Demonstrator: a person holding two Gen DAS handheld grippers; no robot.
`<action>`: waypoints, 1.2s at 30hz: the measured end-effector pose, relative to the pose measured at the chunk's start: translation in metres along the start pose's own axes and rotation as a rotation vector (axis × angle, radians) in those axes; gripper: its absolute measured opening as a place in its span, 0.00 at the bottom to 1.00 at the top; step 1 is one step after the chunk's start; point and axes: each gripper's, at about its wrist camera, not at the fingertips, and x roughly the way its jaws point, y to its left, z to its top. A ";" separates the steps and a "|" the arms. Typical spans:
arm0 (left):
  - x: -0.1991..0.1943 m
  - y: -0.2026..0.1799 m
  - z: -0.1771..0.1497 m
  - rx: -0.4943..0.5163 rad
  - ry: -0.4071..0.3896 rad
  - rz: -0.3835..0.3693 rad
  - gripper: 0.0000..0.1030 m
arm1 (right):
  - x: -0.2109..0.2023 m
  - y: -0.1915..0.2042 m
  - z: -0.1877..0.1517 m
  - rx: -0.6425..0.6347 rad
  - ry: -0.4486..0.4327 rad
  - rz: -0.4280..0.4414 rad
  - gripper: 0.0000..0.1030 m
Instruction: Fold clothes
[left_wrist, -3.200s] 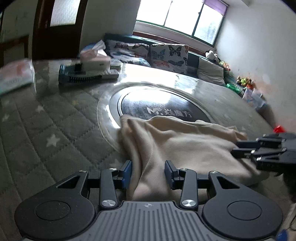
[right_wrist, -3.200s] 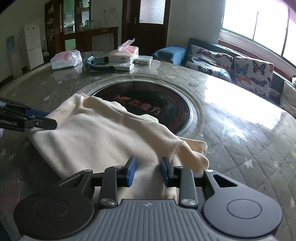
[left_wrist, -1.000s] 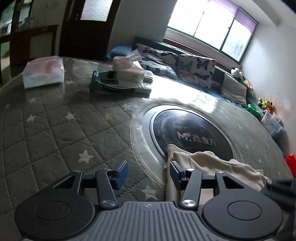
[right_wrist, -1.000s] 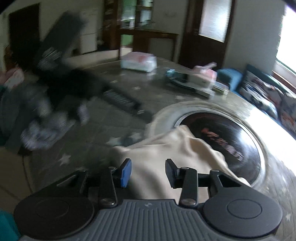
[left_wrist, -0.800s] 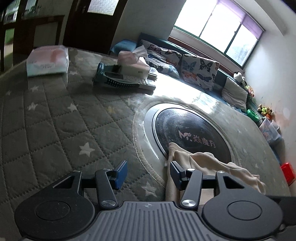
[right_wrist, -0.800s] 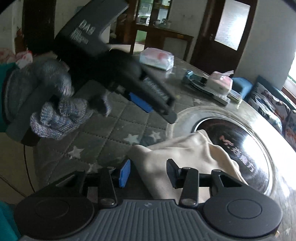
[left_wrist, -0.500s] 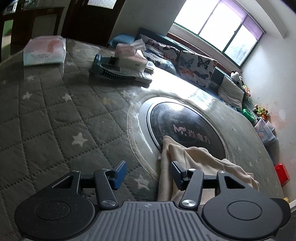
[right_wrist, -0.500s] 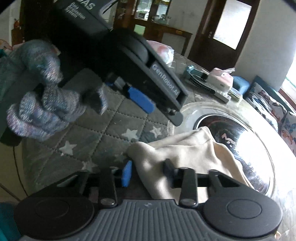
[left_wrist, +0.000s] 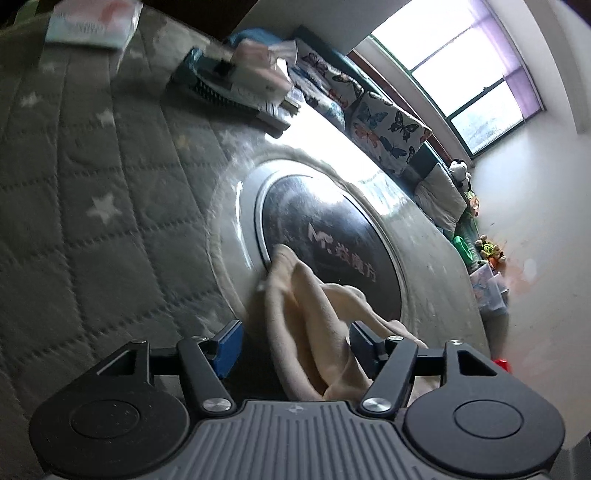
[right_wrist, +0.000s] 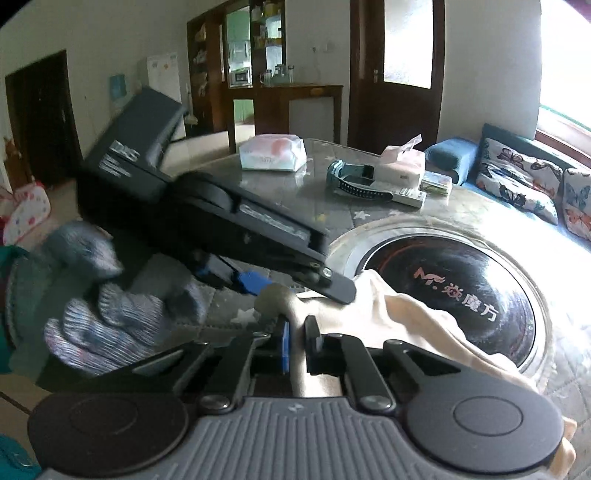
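Currently, state as follows:
Right gripper (right_wrist: 297, 341): pointing down at the table, jaws just closed, now pinched on a fold of the cream garment (right_wrist: 417, 325) near its front edge.
Left gripper (left_wrist: 293, 341): tilted down and rolled, so the table looks slanted in its view; jaws have just been opening and stand wide. Garment runs between the fingers, pads not pressing on it.
Left hand (right_wrist: 99, 310): in a grey knit glove, wrapped round the left gripper's handle, seen in the right wrist view just left of the right gripper. Its blue-padded fingertip sits right by the garment's bunched corner.
Garment: bunched and ridged, lying partly on the quilted star-print cover (left_wrist: 92, 221) and partly over the rim of the dark round inset (right_wrist: 461, 280) in the table middle.
Open room: bare quilted cover to the left of the garment; glossy inset and table beyond it are bare up to the far clutter.
Far edge: tissue box (right_wrist: 402, 162), a teal tray (right_wrist: 354, 177) with flat items, and a wrapped white pack (right_wrist: 273, 151), all well apart from the garment.
Tray contents: too blurred to tell.
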 end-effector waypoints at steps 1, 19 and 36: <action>0.002 -0.001 -0.001 -0.004 0.003 -0.004 0.63 | -0.003 0.002 -0.001 -0.003 -0.002 0.006 0.07; 0.013 -0.003 -0.010 0.027 0.032 0.010 0.16 | -0.049 -0.058 -0.040 0.146 0.003 -0.173 0.27; 0.015 -0.022 -0.017 0.171 -0.001 0.090 0.16 | -0.056 -0.163 -0.103 0.556 -0.028 -0.360 0.40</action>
